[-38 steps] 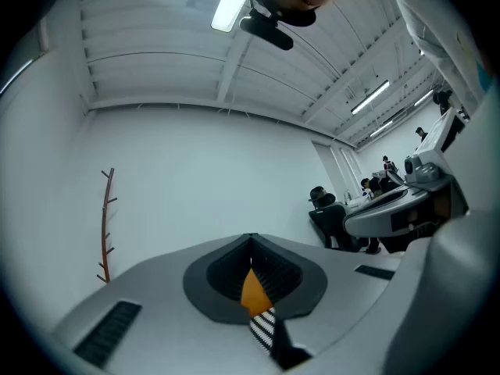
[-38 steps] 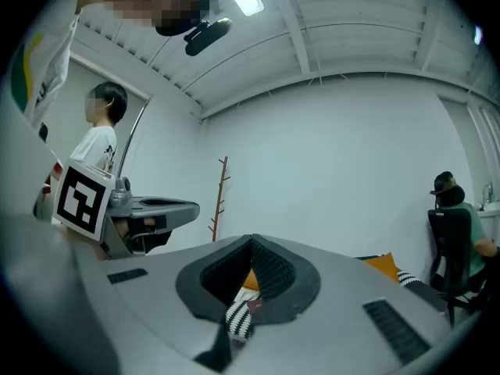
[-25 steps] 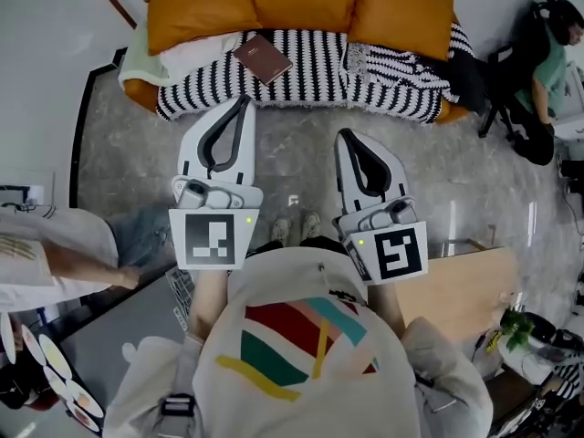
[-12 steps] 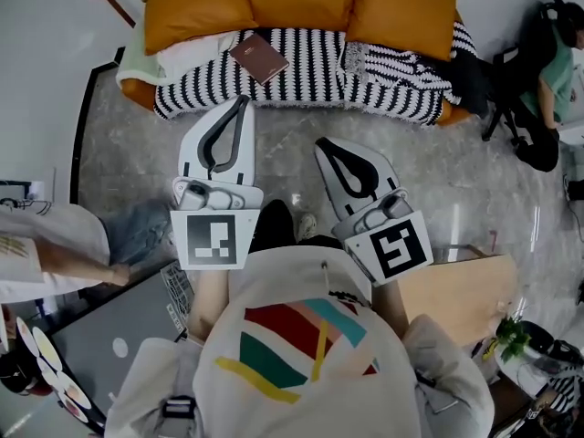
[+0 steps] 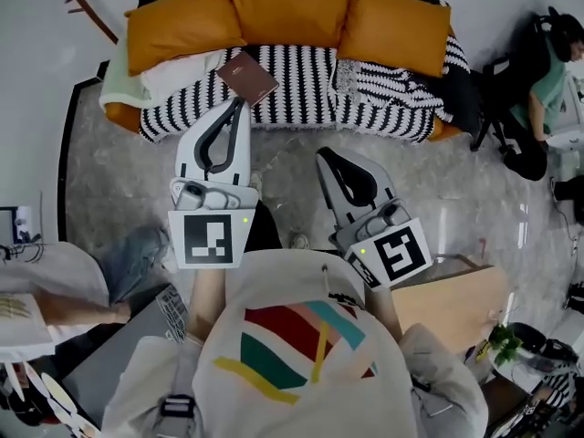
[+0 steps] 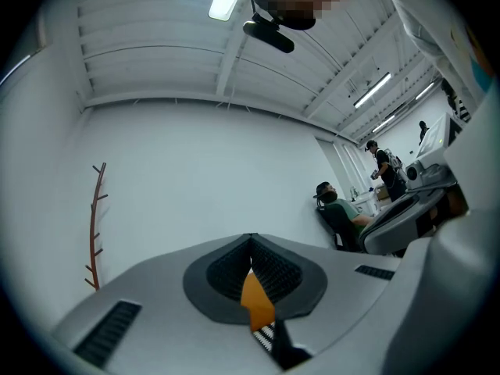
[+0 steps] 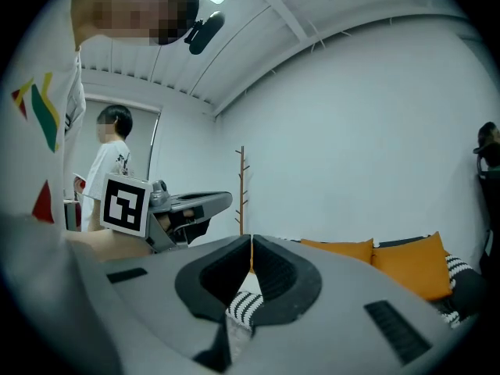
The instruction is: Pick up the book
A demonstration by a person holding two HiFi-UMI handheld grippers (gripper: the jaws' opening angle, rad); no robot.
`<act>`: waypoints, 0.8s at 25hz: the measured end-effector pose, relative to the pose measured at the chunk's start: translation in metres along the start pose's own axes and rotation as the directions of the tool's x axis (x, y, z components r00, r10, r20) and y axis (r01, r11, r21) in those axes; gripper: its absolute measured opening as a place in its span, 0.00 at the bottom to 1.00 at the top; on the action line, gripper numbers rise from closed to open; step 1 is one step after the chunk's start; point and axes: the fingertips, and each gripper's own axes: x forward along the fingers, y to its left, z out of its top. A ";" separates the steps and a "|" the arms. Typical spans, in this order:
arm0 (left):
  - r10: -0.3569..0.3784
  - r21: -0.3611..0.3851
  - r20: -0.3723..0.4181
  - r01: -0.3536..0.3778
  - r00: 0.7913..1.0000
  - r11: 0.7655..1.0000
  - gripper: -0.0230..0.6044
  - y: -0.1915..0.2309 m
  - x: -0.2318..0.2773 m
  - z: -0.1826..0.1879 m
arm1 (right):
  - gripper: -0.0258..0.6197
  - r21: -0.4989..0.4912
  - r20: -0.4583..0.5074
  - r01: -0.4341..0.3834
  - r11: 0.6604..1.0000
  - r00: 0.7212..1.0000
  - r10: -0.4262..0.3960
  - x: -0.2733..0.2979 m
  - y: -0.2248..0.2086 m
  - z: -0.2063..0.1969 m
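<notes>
hovering short of the brown book lying on the striped sofa, left gripper and right gripper both pinched shut, empty; approach step, jaws must open next.

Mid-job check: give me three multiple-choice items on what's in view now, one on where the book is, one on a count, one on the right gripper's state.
1. Where does the book lie?
A. on the floor
B. on the striped sofa cover
C. on the wooden table

2. How many orange back cushions line the sofa?
A. one
B. three
C. five

3. The right gripper is:
A. wide open
B. shut on the book
C. shut, with nothing held

Answers:
1 B: the head view shows the brown book flat on the stripes, left of the middle.
2 B: three stand side by side.
3 C: the right gripper view shows its jaws meeting, with the book far off.
</notes>
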 end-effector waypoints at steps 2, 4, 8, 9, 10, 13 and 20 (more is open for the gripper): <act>-0.011 0.011 0.001 0.011 1.000 1.000 0.05 0.020 0.022 -0.009 | 0.06 0.019 0.004 0.018 1.000 1.000 -0.018 0.027 -0.014 0.001; -0.015 0.015 0.011 0.015 1.000 1.000 0.05 0.047 0.045 -0.016 | 0.06 0.045 0.024 0.031 0.999 0.999 -0.032 0.061 -0.026 0.006; -0.026 -0.004 0.039 0.026 0.999 1.000 0.05 0.108 0.086 -0.029 | 0.06 0.080 0.044 0.043 0.996 0.998 -0.047 0.133 -0.039 0.017; -0.031 -0.008 0.029 0.032 0.999 0.999 0.05 0.122 0.094 -0.035 | 0.06 0.088 0.040 0.053 0.995 0.998 -0.056 0.149 -0.042 0.019; -0.038 -0.004 0.017 0.038 0.999 0.999 0.05 0.136 0.102 -0.041 | 0.06 0.101 0.035 0.065 0.993 0.997 -0.069 0.164 -0.047 0.019; -0.048 0.005 0.017 0.048 0.999 0.999 0.05 0.171 0.129 -0.051 | 0.06 0.162 0.008 0.112 0.980 0.993 -0.115 0.198 -0.066 0.016; -0.100 -0.017 -0.004 0.100 0.995 0.995 0.05 0.191 0.175 -0.083 | 0.06 0.245 -0.068 0.239 0.940 0.971 -0.229 0.222 -0.102 -0.006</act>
